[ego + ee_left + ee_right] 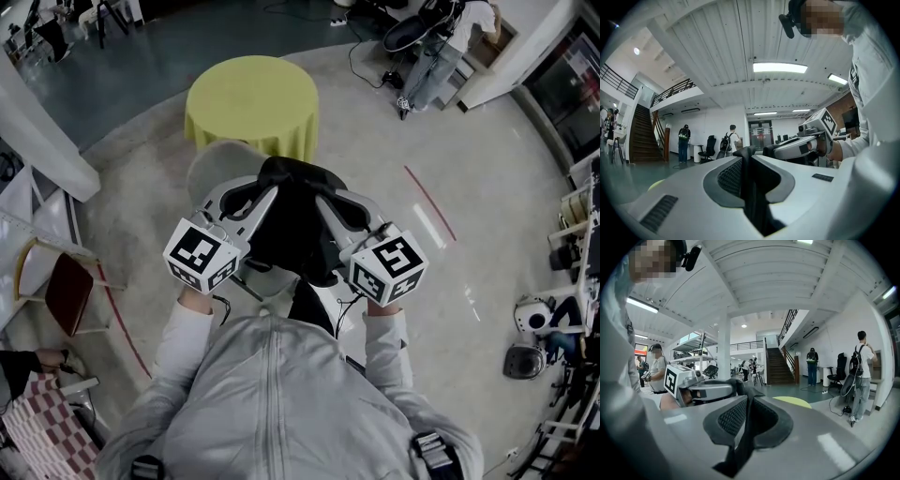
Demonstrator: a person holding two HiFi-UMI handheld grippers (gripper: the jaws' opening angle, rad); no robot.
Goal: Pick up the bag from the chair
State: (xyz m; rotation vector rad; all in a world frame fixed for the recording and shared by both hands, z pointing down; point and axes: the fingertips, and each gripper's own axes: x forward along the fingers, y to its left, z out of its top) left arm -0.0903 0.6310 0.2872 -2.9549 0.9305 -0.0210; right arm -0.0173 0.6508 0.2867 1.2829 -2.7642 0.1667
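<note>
- Head view, looking steeply down: a person in a grey zip-up jacket [272,403] holds a gripper in each hand, close to the chest.
- The black bag [292,225] sits between the two, with the left gripper [261,199] on its left edge and the right gripper [328,202] on its right edge.
- A grey chair [217,167] shows partly from behind the bag. I cannot tell whether the bag touches it.
- Just beyond the chair stands a round worktop under a yellow-green cloth [253,98]. A red chair [70,291] stands well apart at the left.
- Left gripper view: the left gripper [746,154] has its jaws pressed together on a black strip of the bag [754,206].
- The right gripper [813,140] and the hand holding it show just beyond. Far off, two people with backpacks [726,143] stand near a staircase [643,136].
- Right gripper view: the right gripper [747,397] is likewise clamped on a black strip of the bag [740,446].
- The left gripper [693,387] shows at the left, the yellow-green worktop [793,401] lies ahead, and a person with a backpack [860,373] stands at the right.
</note>
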